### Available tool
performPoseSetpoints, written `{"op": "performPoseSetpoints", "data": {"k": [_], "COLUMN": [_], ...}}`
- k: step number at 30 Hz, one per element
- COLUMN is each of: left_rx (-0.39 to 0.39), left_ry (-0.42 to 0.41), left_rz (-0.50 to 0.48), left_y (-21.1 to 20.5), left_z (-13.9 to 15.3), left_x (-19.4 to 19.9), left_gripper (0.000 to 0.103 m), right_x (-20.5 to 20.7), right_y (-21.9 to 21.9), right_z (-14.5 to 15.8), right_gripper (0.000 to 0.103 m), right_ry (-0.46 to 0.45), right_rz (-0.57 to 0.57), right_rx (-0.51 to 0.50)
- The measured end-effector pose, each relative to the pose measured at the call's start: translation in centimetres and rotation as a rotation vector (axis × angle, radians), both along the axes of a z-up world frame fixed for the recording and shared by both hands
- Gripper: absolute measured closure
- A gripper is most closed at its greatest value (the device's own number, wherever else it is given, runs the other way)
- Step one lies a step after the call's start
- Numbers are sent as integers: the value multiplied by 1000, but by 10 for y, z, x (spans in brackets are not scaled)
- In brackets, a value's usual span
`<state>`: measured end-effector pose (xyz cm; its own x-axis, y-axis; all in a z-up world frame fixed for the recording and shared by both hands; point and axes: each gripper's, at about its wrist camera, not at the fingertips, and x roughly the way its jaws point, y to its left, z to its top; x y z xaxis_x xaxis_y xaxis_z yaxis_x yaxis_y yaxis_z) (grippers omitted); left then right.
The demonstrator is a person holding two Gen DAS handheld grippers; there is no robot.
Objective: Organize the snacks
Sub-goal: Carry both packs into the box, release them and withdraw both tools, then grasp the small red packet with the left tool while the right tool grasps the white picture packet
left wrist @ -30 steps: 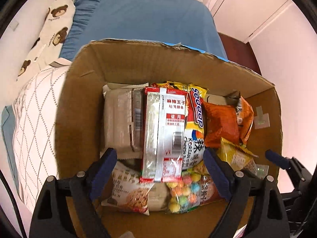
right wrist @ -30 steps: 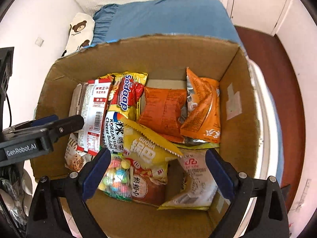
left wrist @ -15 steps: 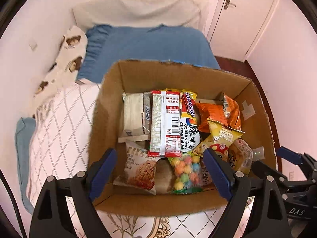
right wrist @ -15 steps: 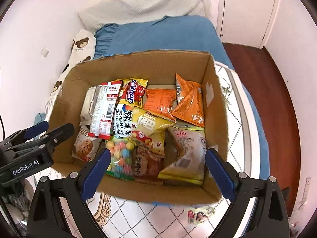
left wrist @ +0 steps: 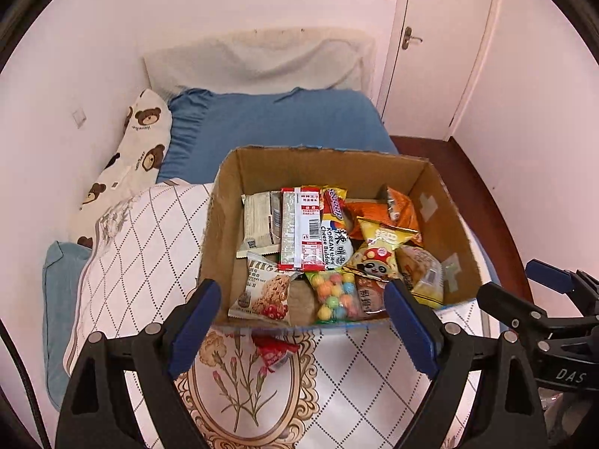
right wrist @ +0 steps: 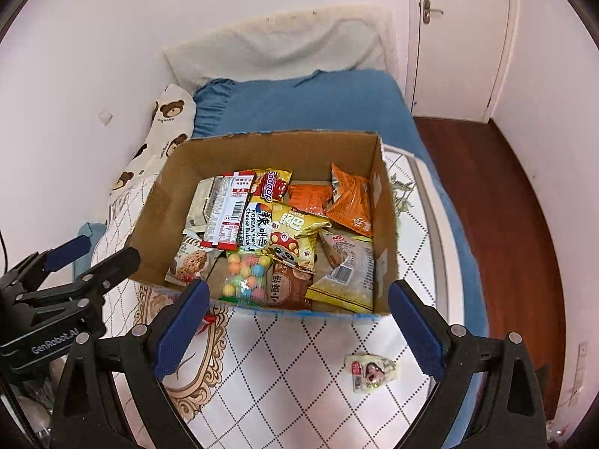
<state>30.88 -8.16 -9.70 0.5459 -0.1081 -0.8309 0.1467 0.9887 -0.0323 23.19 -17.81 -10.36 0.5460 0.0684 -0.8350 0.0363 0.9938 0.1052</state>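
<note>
Box [right wrist: 262,149]: holds the gathered snacks.
Strays: red packet [left wrist: 275,350], small packet [right wrist: 370,370], before box, unpacked.
My grippers [left wrist: 299,321] [right wrist: 295,321]: both apart, empty, ready to collect.

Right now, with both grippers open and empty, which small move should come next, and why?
Probably lower the right gripper toward the small snack packet lying on the quilt outside the cardboard box. It is close to that gripper, while the red packet waits near the left gripper.
</note>
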Motion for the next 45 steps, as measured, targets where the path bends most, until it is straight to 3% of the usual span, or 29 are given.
{"op": "performPoseSetpoints", "data": {"k": [10, 19, 22, 26, 28, 38, 45], "left_rx": [-11, -14, -2, 46, 68, 106, 99], "left_ry": [-117, -145, -135, -106, -81, 187, 305], "left_rz": [-5, 10, 36, 75, 92, 200, 163], "left_y": [0, 2, 6, 14, 18, 59, 61], "left_z": [44, 49, 40, 16, -1, -113, -157], "left_x": [-51, -70, -71, -68, -66, -40, -14], "left_gripper": [14, 14, 14, 14, 14, 14, 14], "right_x": [-51, -77, -80, -81, -78, -45, -27], "right_y": [7, 10, 0, -29, -42, -108, -100], "right_z": [43, 50, 41, 4, -17, -167, -210], "right_gripper": [5, 5, 5, 6, 30, 30, 30], "right_ry": [-145, -172, -156, -85, -37, 257, 311], "right_rz": [-27, -35, -43, -105, -133, -332, -329], "right_rx": [-65, -27, 35, 101, 126, 268, 269]}}
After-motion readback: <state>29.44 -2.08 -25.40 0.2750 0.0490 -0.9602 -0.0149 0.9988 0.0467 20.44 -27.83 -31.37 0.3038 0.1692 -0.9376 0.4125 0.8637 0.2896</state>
